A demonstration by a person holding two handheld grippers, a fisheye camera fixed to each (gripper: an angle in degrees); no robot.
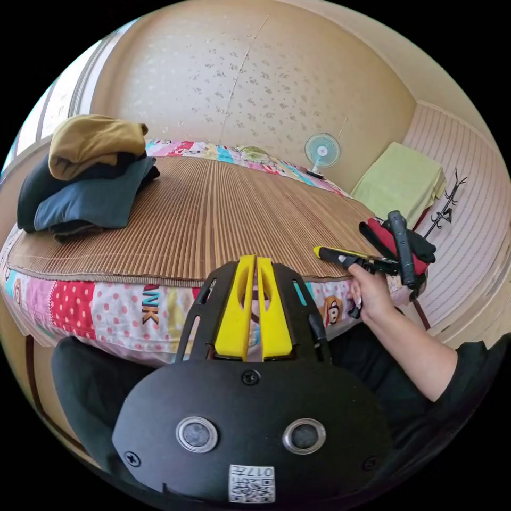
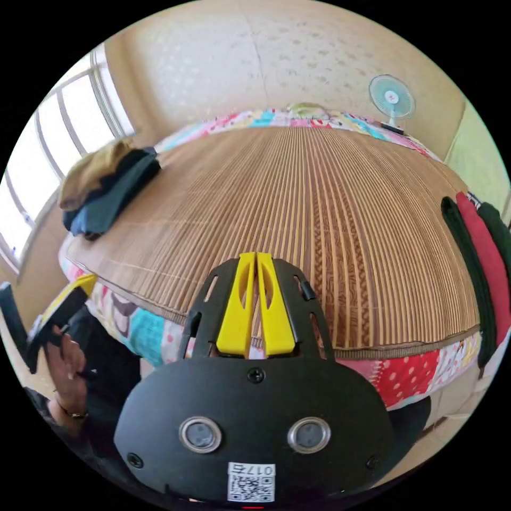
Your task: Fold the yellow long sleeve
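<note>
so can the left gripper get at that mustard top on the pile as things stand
Probably yes. The left gripper hangs shut over the bed edge, holding nothing, and the mustard top lies on top of the pile with bare mat between them. It would need to open first.

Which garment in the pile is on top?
The mustard-yellow garment tops the pile on the mat; the dark blue garment and the black garment lie beneath it.
</note>
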